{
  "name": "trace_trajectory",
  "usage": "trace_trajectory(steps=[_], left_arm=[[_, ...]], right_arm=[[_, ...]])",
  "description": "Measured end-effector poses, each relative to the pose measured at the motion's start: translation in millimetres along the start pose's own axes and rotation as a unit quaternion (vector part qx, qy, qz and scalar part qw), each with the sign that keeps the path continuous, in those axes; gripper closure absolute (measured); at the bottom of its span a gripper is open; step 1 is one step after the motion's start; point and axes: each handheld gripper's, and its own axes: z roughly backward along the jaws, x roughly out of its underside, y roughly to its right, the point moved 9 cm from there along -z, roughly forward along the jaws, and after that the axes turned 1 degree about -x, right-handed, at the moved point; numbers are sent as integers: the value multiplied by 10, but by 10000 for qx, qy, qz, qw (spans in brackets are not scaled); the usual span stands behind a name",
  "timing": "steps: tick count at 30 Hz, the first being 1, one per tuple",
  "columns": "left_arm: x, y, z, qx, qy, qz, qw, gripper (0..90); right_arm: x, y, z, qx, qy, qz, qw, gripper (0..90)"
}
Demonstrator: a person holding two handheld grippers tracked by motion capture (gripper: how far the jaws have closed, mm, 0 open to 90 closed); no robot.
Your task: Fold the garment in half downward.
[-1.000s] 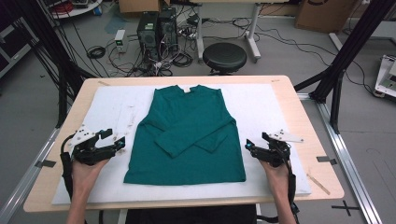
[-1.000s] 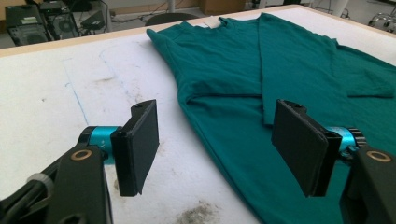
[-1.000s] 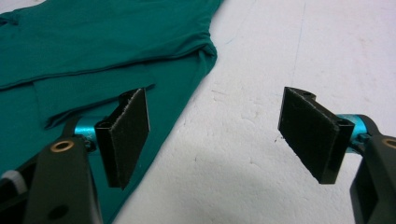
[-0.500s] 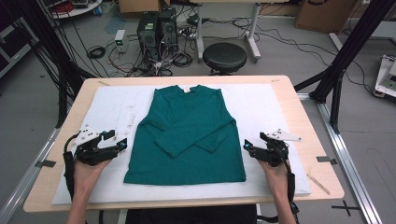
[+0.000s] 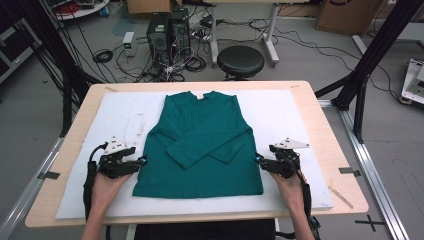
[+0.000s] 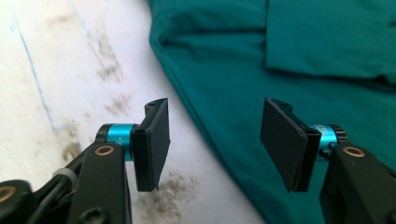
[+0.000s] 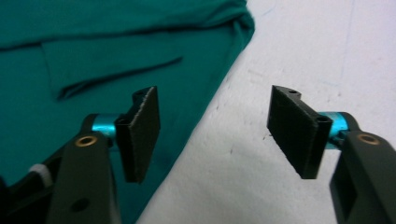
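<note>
Presently, garment: a teal long-sleeved shirt (image 5: 202, 142) is laid flat, front up, both sleeves folded across the chest.
Location: centred on the white pad (image 5: 295, 112) covering the counter (image 5: 320, 125).
Left tool (image 5: 141, 161): jaws spread but just closing, straddling the shirt's side edge, nothing pinched.
Right tool (image 5: 260, 160): likewise.

Teal shirt (image 5: 202, 142), centre of the high view: soft matt knit cloth, lightly creased. White mat (image 5: 295, 112) beneath: matt, foam-like, scuffed grey at left. Table (image 5: 332, 145) rim: pale smooth wood. Gripper pads (image 6: 156, 140): black, matt, rough-textured; blue glossy metal collars behind.
</note>
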Motion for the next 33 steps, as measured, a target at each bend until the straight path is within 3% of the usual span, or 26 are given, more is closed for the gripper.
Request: trace_trajectory(steps=[5,10,18,25,33], left_arm=[[88,35,-120,42,-310,194,9993,452],[100,53,-131,-15,-318,124,9994,462],[101,73,-131,33,-259,69,9996,503],[100,105,-124,109,-242,54,9996,593],[100,173,-121,214,-203,-41,9996,767]], right_arm=[[66,-48,-66,-51,-324,95,9994,417],[129,-113,-133,-63,-638,245,9976,422],[125,-122,-146,-71,-654,199,9976,433],[122,-134,-150,-32,-658,182,9977,444],[116,-146,-155,-40,-643,199,9977,440]])
